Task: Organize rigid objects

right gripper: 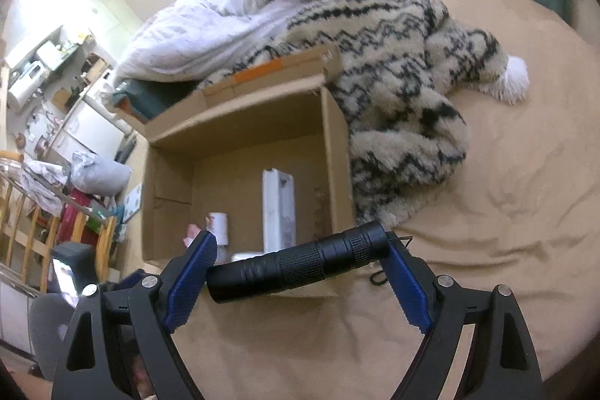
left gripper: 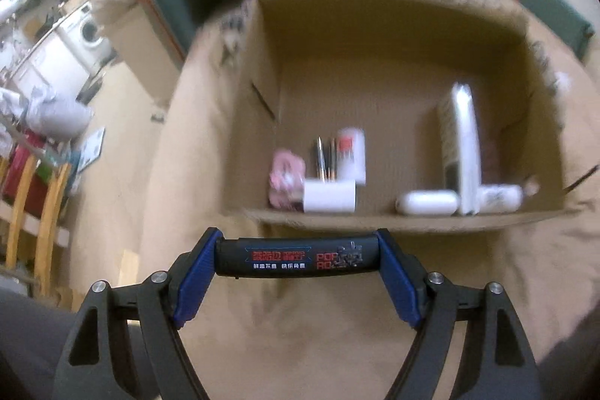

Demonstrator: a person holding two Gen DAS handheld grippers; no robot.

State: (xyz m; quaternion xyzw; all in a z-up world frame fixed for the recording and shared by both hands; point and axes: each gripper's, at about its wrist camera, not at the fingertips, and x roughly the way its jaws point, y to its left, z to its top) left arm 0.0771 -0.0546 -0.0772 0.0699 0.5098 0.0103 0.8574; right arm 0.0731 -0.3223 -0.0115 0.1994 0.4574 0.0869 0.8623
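I hold a black tube in the left tongs and a flashlight in the right tongs, both bound for the box.

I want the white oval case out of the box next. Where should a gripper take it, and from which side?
Grip the white oval case across its narrow middle, coming from above. It lies flat along the cardboard box near wall, its end close to the upright white box.

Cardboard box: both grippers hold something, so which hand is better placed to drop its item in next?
Probably left. The left gripper, holding the black printed bar, faces the cardboard box squarely just short of its near wall. The right gripper, holding the black flashlight, sits toward the box's right corner.
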